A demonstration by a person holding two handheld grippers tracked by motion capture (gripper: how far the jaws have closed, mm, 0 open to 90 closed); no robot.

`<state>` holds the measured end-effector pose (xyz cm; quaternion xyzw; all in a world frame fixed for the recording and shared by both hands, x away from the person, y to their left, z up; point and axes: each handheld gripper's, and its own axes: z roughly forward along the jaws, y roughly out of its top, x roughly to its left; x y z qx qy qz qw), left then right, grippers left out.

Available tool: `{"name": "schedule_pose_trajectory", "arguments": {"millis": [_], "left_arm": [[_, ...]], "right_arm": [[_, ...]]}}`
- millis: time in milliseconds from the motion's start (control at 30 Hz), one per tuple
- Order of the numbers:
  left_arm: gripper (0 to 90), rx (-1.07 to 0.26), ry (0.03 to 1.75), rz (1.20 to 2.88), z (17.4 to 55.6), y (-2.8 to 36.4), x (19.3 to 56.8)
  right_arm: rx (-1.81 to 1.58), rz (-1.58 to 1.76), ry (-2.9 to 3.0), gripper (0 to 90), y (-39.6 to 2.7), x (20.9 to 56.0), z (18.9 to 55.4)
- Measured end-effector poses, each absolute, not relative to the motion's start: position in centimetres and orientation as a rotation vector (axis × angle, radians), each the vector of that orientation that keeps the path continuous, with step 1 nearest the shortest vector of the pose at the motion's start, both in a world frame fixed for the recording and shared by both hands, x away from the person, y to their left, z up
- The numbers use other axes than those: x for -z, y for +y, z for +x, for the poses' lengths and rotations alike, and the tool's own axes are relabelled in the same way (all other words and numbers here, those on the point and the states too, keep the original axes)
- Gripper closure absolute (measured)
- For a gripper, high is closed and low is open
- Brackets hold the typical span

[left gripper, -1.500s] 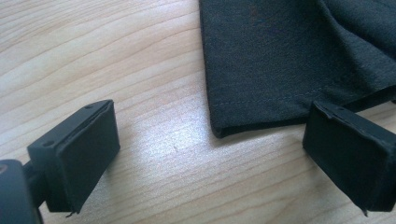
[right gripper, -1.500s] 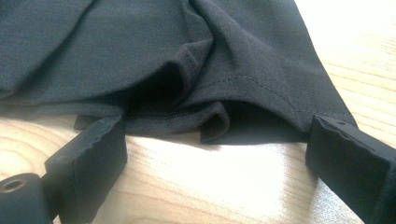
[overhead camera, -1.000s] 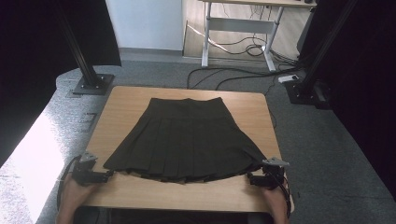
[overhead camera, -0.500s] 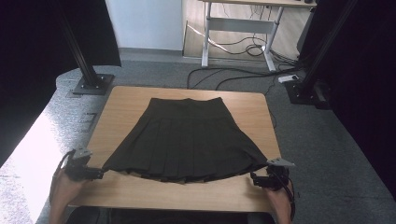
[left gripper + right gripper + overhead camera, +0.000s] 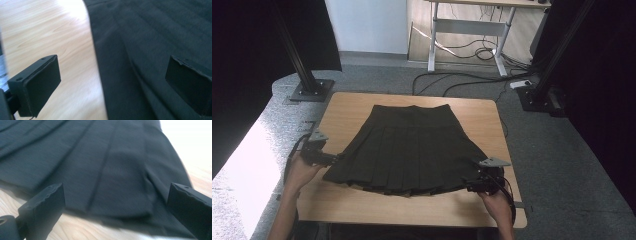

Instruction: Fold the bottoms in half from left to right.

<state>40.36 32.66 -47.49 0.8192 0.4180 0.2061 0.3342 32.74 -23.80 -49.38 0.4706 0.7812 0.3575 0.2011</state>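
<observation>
A dark pleated skirt (image 5: 409, 150) lies flat on the wooden table (image 5: 347, 107), waistband far, hem toward me. My left gripper (image 5: 329, 159) sits at the skirt's left edge near the hem, open. In the left gripper view the gripper (image 5: 112, 85) straddles that edge: one jaw over bare wood (image 5: 45, 30), the other over the skirt (image 5: 150, 37). My right gripper (image 5: 469, 184) is at the hem's right corner, open. In the right gripper view the gripper (image 5: 116, 210) has the skirt (image 5: 100, 157) and its hem corner lying between its wide-apart jaws.
Black stand bases rest on the grey floor beyond the table at the far left (image 5: 312, 90) and far right (image 5: 539, 100). Cables (image 5: 462, 80) trail on the floor behind. A strip of bare wood (image 5: 412, 210) runs between hem and near table edge.
My left gripper has moved forward and right, up to the skirt's left edge. My right gripper has shifted slightly left toward the hem corner. The skirt lies as before.
</observation>
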Motion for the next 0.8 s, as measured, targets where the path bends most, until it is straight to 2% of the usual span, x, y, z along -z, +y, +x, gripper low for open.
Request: {"name": "schedule_pose_trajectory", "arguments": {"millis": [267,467,633,800], "left_arm": [[0.0,-0.509,1.071,2.196,44.0,29.8,48.7],[0.0,-0.521,1.109,2.217,46.2,28.8,50.8],[0.0,-0.517,1.177,2.253,46.9,29.1,53.5],[0.0,-0.494,1.211,2.185,46.4,29.7,54.4]], "right_arm": [[-1.048,1.249,2.261,1.1,-19.3,49.3,35.1],[-1.029,1.253,2.309,1.3,-15.9,51.1,36.8],[-0.985,1.269,2.345,1.2,-14.8,53.1,36.9],[-0.91,1.253,2.354,0.0,-14.7,54.6,36.8]]}}
